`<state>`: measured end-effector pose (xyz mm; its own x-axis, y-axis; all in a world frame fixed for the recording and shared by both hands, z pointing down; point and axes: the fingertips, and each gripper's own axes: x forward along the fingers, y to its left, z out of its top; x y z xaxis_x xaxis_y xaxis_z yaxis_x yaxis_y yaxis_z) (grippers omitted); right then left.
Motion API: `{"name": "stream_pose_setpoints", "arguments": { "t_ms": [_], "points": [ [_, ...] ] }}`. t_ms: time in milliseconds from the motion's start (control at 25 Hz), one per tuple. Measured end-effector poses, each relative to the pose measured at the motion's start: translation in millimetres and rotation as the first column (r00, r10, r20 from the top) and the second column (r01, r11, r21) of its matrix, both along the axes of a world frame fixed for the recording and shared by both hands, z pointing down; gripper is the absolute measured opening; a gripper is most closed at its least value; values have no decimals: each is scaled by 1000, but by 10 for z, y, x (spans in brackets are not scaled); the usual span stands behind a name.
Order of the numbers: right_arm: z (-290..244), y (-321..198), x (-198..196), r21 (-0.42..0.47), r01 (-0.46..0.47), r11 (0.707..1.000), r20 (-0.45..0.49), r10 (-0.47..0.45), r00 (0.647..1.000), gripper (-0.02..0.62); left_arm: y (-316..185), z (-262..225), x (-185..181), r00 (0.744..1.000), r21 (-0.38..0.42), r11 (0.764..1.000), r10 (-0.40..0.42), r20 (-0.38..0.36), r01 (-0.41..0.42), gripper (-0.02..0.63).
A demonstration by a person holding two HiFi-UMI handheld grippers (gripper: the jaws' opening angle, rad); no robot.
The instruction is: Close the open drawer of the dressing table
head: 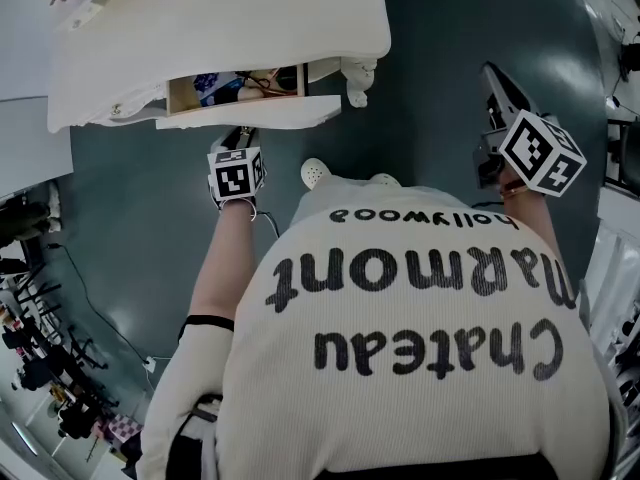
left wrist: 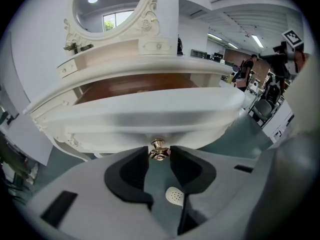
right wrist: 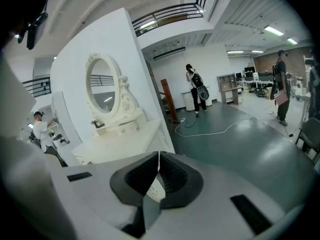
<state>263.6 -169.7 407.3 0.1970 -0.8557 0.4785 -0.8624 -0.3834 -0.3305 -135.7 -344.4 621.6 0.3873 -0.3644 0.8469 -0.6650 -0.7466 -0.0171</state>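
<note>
The white dressing table (head: pixel 220 28) stands ahead of me, and its drawer (head: pixel 250 113) is pulled out, with small items showing inside. In the left gripper view the curved white drawer front (left wrist: pixel 150 119) fills the middle, with a brass knob (left wrist: pixel 159 149) under it. My left gripper (left wrist: pixel 159 156) is shut on that knob, one pad on each side; from the head it shows just below the drawer front (head: pixel 243 133). My right gripper (head: pixel 497 76) is held off to the right, away from the table, with its jaws shut (right wrist: pixel 158 156) on nothing.
An oval mirror (left wrist: pixel 107 6) tops the table. My shoe (head: pixel 315 173) rests on the dark green floor below the drawer. Stands and cables (head: pixel 50 368) crowd the lower left. Far off, a person (right wrist: pixel 196 89) stands near a white cable (right wrist: pixel 215 129) on the floor.
</note>
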Motion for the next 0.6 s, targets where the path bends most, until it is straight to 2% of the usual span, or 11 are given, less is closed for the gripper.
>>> {"name": "stream_pose_setpoints", "arguments": {
  "t_ms": [400,600],
  "points": [
    [34,-39,69,-12,-25,1000,1,25,1000,32,-170,11,126,1000,5,1000,18,3,-18,140],
    [58,-36,71,-17,-28,999,4,28,1000,32,-226,15,183,1000,-9,1000,4,-31,-4,141]
  ]
}}
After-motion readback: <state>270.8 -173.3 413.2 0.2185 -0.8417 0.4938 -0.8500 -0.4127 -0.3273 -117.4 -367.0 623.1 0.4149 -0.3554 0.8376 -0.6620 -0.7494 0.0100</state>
